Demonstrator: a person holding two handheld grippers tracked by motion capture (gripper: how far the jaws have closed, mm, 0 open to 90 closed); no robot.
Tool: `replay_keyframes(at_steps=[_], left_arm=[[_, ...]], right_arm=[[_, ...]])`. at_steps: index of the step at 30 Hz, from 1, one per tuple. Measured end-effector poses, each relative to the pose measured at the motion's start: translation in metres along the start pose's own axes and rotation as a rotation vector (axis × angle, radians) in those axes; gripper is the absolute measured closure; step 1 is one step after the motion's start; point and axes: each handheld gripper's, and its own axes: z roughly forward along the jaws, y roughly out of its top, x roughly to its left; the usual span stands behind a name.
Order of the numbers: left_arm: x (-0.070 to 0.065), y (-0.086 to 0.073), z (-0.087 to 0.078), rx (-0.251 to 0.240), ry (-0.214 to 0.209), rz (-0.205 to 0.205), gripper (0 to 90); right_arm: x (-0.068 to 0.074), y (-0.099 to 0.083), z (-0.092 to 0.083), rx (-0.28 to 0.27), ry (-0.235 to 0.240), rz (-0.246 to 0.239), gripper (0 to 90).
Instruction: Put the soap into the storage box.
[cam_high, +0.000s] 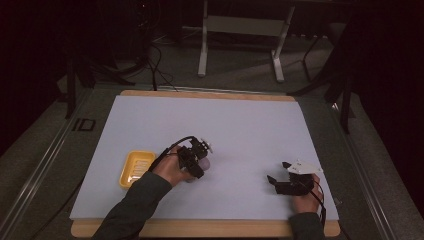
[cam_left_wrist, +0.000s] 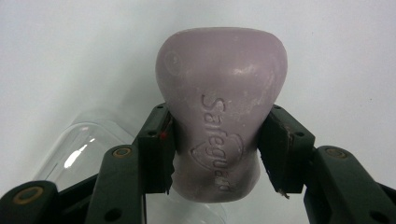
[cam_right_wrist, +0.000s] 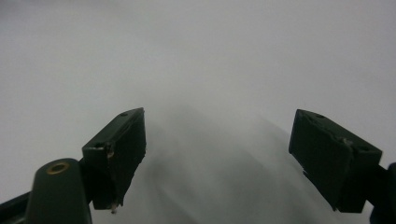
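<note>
A pale purple bar of soap stamped "Safeguard" stands between the jaws of my left gripper, which is shut on its narrow waist. In the high view the left gripper sits just right of a yellow soap dish, with the soap showing at its tip. A clear plastic piece lies on the white surface under the left jaw. My right gripper rests low at the front right of the board, jaws wide apart; in its own view the right gripper holds nothing over bare white surface.
A white board covers a wooden tabletop. Beyond the table's far edge stand a grey metal frame, dark stands and cables on the floor.
</note>
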Motion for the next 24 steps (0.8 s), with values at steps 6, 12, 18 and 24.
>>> replay_keyframes(at_steps=[6, 12, 18, 24], left_arm=[[0.003, -0.002, -0.004, -0.005, 0.002, -0.010, 49.9], [0.006, -0.004, -0.006, -0.007, 0.004, -0.021, 49.9], [0.010, -0.007, -0.010, -0.009, 0.009, -0.030, 49.8], [0.013, -0.010, -0.013, -0.016, 0.012, -0.044, 49.9]], right_arm=[[0.000, 0.000, 0.000, 0.000, -0.001, -0.002, 18.5], [0.000, 0.000, 0.000, 0.000, -0.001, -0.002, 18.5], [0.000, 0.000, 0.000, 0.000, -0.001, -0.002, 18.5], [0.000, 0.000, 0.000, -0.002, -0.003, -0.005, 18.5]])
